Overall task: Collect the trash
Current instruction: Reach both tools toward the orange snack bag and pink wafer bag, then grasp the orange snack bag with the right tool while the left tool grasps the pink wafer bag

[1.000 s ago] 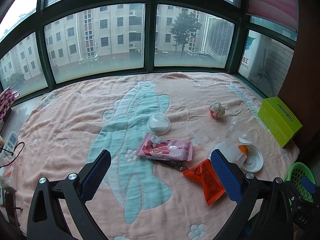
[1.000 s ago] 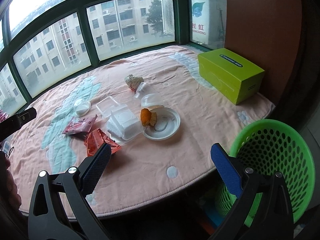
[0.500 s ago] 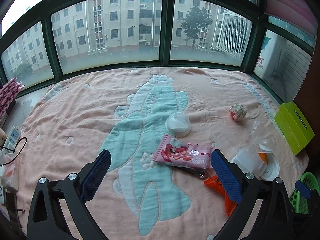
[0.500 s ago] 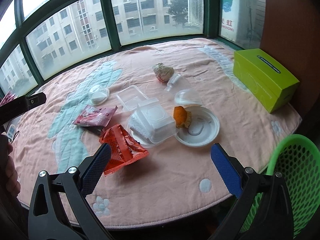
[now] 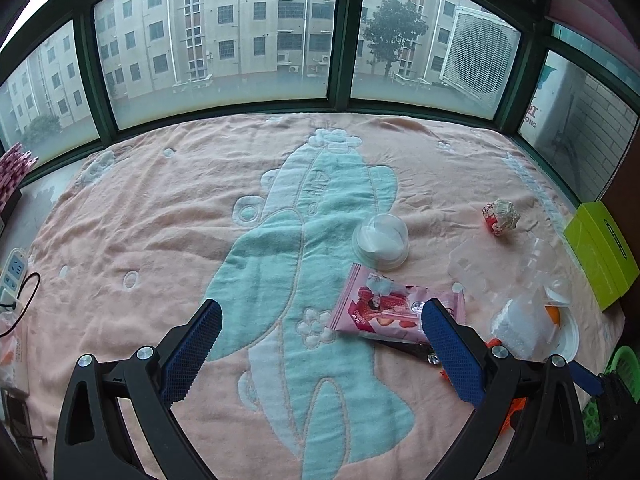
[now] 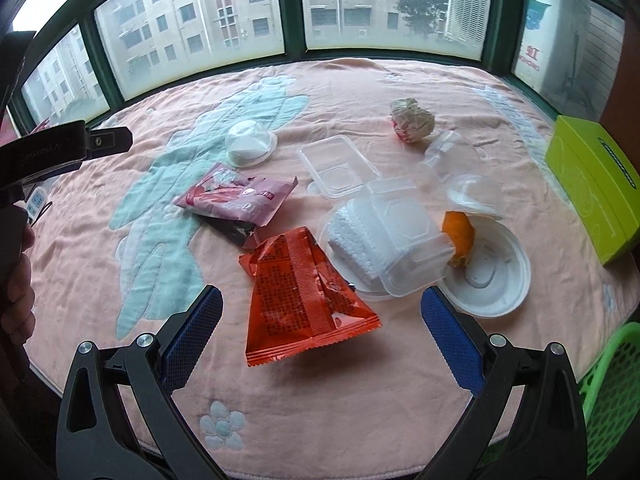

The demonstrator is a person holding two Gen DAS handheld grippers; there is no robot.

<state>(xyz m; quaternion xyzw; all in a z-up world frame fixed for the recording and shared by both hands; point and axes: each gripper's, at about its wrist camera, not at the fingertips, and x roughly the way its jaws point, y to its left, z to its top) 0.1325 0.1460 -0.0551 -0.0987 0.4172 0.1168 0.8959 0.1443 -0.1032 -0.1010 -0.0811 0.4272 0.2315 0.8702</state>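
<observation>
In your left wrist view, your left gripper (image 5: 320, 336) hangs over the pink blanket (image 5: 160, 216) with its fingers spread wide and nothing between them. The pink snack wrapper (image 5: 384, 308) lies just ahead of the right-hand fingertip, partly hidden by it, toward the blanket's right side. Beyond it sits a small domed plastic cup (image 5: 380, 240), upside down on the teal pattern's edge. A crumpled paper ball (image 5: 502, 216) lies farther right, near the lime-green box (image 5: 600, 256) at the blanket's right edge. A white plate (image 5: 568, 340) with an orange scrap on it sits near the right front corner, with clear plastic packaging beside it. A white power strip (image 5: 14, 272) rests at the left edge.

In your right wrist view, your right gripper (image 6: 320, 332) is likewise released, fingers apart and empty, over the blanket's near edge. The orange foil wrapper (image 6: 304, 300) lies between the fingertips and a little ahead of them. Behind it, the pink snack wrapper (image 6: 236, 196) rests on a dark packet. A clear clamshell container (image 6: 392, 240) overlaps the white plate (image 6: 492, 276), and a clear tray (image 6: 336, 168) lies behind. The green basket (image 6: 608, 392) stands off the blanket's near right corner. Your left gripper's black body (image 6: 64, 148) shows at the left edge.
</observation>
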